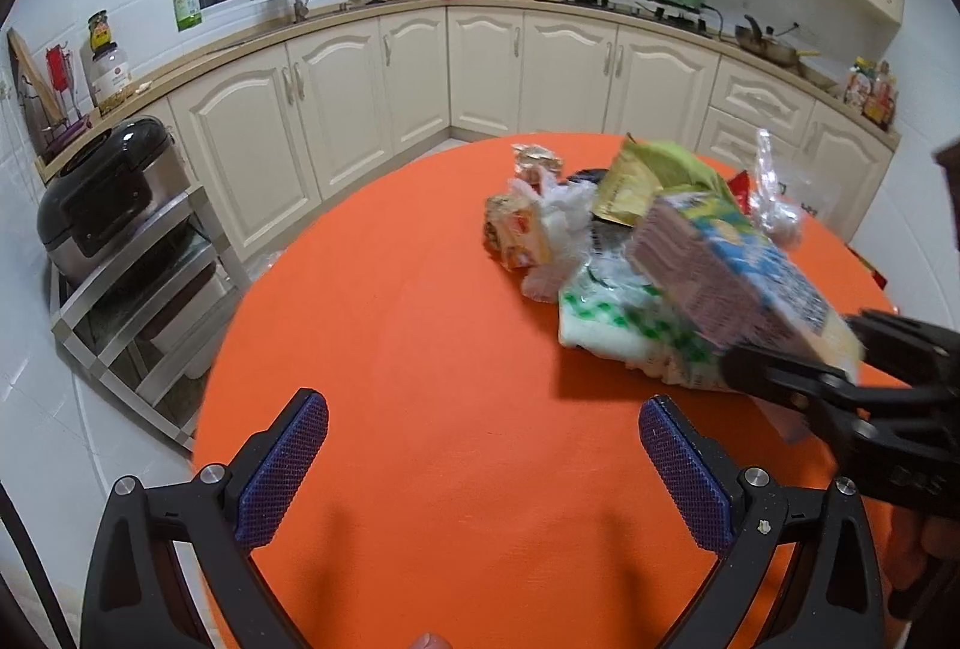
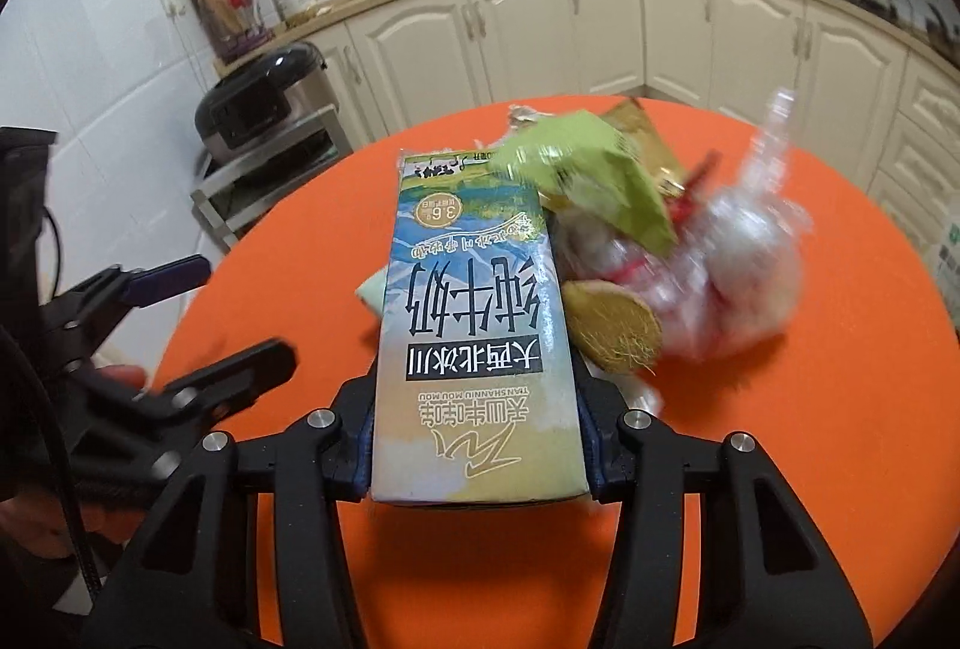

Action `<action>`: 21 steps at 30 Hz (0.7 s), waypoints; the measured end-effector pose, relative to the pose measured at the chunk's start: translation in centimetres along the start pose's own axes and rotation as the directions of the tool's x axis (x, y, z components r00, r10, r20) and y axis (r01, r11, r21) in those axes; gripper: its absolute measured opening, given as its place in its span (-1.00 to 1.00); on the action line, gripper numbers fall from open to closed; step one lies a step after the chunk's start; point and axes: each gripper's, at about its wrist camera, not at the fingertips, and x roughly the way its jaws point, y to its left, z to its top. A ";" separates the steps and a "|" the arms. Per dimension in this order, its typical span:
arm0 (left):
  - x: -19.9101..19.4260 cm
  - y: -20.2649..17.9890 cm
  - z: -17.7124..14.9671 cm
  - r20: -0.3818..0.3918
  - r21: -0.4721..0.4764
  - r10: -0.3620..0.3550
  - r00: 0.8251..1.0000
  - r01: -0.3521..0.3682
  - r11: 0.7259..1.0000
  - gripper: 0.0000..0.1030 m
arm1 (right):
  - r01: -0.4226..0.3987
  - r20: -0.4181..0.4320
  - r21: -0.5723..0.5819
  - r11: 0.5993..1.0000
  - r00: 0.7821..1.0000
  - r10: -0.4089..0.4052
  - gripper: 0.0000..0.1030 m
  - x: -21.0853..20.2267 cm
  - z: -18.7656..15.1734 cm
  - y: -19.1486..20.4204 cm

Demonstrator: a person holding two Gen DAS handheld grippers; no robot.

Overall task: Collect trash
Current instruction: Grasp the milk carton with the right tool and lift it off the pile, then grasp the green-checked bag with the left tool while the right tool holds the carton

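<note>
My right gripper [image 2: 477, 445] is shut on a milk carton [image 2: 474, 349] and holds it above the orange round table [image 2: 780, 439]; the carton also shows in the left wrist view [image 1: 738, 277], blurred. A pile of trash lies behind it: a green wrapper [image 2: 600, 175], a clear plastic bag [image 2: 738, 259], a brown round piece [image 2: 612, 331], and a green-and-white bag [image 1: 624, 319]. My left gripper [image 1: 480, 463] is open and empty over the near part of the table [image 1: 420, 349], left of the pile. It shows at the left of the right wrist view [image 2: 210, 313].
A rice cooker [image 1: 102, 193] sits on a metal rack [image 1: 138, 313] left of the table. Cream kitchen cabinets [image 1: 480, 72] and a counter with a stove [image 1: 630, 0] run behind. A snack packet [image 1: 516, 229] lies at the pile's left side.
</note>
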 end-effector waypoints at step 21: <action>5.4 -2.5 3.8 -0.057 -0.123 -0.144 0.988 0.136 0.983 0.23 | 0.043 0.096 0.253 0.967 0.993 -0.069 -0.09 -7.3 -5.9 -7.3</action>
